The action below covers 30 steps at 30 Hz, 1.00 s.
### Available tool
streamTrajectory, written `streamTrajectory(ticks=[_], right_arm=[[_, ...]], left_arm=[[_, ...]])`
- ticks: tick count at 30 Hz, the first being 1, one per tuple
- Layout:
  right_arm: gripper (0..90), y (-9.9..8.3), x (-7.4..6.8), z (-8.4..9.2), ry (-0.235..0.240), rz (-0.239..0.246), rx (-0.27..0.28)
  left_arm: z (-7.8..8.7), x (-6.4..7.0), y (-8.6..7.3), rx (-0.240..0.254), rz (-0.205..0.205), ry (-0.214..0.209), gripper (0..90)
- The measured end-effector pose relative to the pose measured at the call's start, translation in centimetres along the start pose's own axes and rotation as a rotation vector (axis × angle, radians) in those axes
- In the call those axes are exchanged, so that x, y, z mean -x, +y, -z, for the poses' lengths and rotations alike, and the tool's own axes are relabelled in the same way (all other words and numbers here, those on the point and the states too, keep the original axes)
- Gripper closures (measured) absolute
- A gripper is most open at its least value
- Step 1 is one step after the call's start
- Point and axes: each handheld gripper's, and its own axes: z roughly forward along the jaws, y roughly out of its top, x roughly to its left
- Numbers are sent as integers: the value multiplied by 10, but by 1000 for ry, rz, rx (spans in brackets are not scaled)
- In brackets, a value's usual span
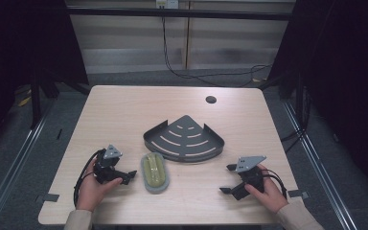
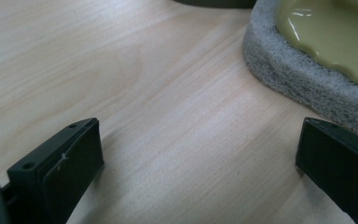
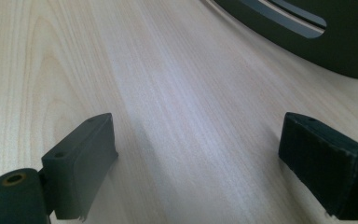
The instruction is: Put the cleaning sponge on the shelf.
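Observation:
A scrubbing pad, grey with a glossy yellow-green top, lies on the wooden table in front of a dark grey slotted corner shelf. My left gripper rests on the table just left of the pad, jaws wide apart with only bare wood between them. In the left gripper view the pad sits at the upper right, close beyond the right jaw. My right gripper sits at the front right, open and pointing left. In its own view the shelf's wall crosses the top right.
A round dark hole marks the table's far side. Black cables trail over the floor behind the table. Dark frame posts stand at both sides. A hand holds each gripper near the table's front edge.

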Motion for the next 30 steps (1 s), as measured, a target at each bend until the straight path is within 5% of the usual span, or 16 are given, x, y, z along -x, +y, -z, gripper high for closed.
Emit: streamTrajectory(ticks=[2, 5, 12, 17, 30], right_arm=[[103, 0, 0, 0, 0, 0, 0], [103, 0, 0, 0, 0, 0, 0], [103, 0, 0, 0, 0, 0, 0], [103, 0, 0, 0, -2, -2, 0], [103, 0, 0, 0, -2, -1, 3]], left_arm=[[3, 1, 5, -45, 14, 14, 28], [11, -1, 14, -128, 53, -12, 208], [25, -3, 32, -340, 157, -54, 223], [35, 4, 68, -394, 229, -91, 240], [29, 31, 118, -490, 286, -129, 287]])
